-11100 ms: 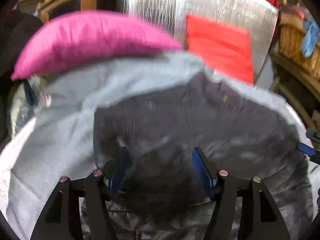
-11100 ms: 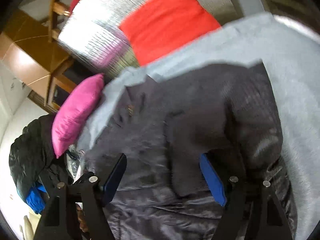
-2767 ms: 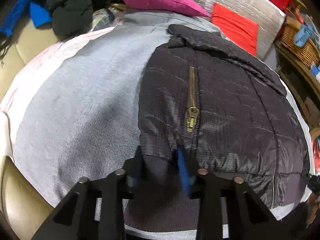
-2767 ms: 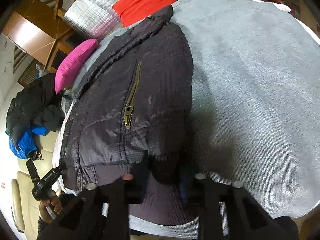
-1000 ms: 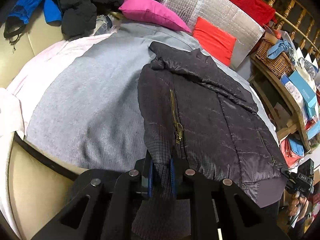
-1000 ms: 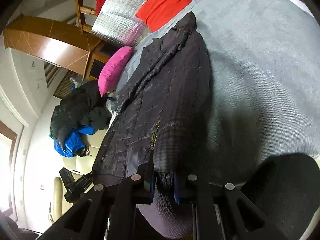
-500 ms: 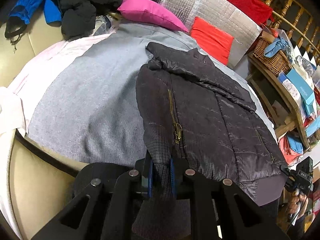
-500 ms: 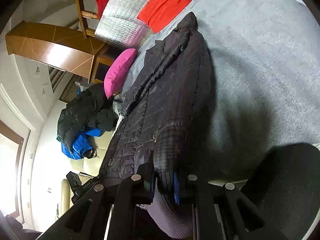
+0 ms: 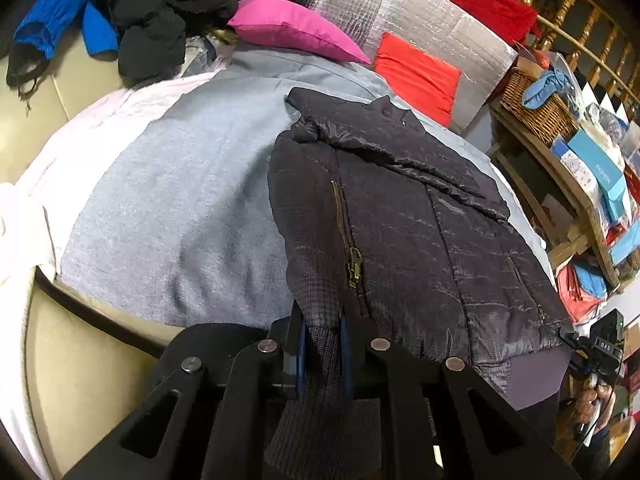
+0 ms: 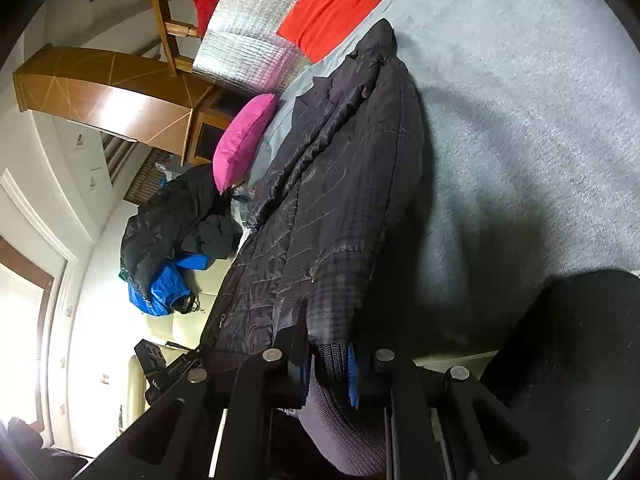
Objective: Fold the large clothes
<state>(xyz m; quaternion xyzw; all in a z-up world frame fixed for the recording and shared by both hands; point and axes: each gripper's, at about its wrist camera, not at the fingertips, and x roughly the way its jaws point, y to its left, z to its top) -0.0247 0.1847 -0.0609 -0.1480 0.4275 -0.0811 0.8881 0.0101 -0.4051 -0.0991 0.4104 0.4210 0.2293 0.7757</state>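
A black quilted jacket (image 9: pixel 400 208) with a brass zipper (image 9: pixel 354 268) lies spread on a grey blanket (image 9: pixel 180 184); its collar points away. My left gripper (image 9: pixel 323 334) is shut on the knit hem at the jacket's near left corner. In the right wrist view the same jacket (image 10: pixel 340 184) stretches away toward the pillows, and my right gripper (image 10: pixel 329 364) is shut on the ribbed hem at its other near corner. Both hem corners are lifted off the bed edge. The right gripper also shows at the far right of the left wrist view (image 9: pixel 600 344).
A pink pillow (image 9: pixel 296 28) and a red cushion (image 9: pixel 416 76) lie at the head, against a silver quilted panel (image 9: pixel 400 12). Dark and blue clothes (image 9: pixel 120 20) are piled at the far left. Wooden shelves with a wicker basket (image 9: pixel 532 104) stand to the right. The blanket (image 10: pixel 520 120) extends right.
Both grippers, shut on the hem throughout, have pulled back a little further from the bed; the jacket hem has slid slightly toward the bed edge and the jacket lies more stretched.
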